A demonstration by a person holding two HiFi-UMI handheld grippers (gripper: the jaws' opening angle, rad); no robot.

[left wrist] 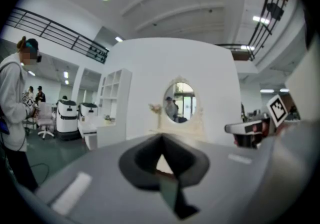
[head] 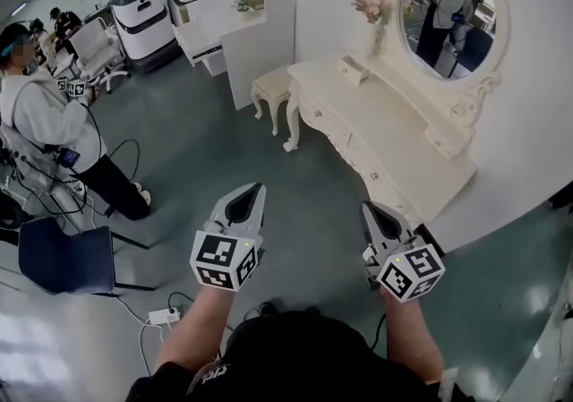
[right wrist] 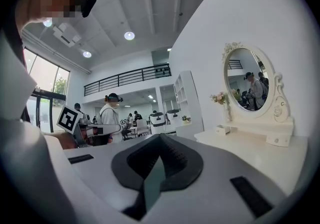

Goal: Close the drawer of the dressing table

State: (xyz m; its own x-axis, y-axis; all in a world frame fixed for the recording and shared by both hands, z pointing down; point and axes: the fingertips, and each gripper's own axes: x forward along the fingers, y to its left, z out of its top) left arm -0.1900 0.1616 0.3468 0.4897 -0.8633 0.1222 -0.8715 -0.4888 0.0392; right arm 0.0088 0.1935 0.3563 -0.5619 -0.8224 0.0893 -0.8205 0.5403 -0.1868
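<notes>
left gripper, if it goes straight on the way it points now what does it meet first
Probably the dressing table, roughly below its mirror; the floor between looks free, though depth is unclear.

Cream-white carved dressing table (head: 394, 127): upright on curved legs on the grey-green floor (head: 224, 141), long back edge against the white wall (head: 537, 105), with an oval framed mirror (head: 450, 6) rising above a low rear shelf. The scalloped front carries a row of drawers (head: 356, 154) with small round knobs, from the far-left leg to the near-right end. Head view: fronts read roughly in line; whether any one drawer stands pulled out cannot be told.
</notes>
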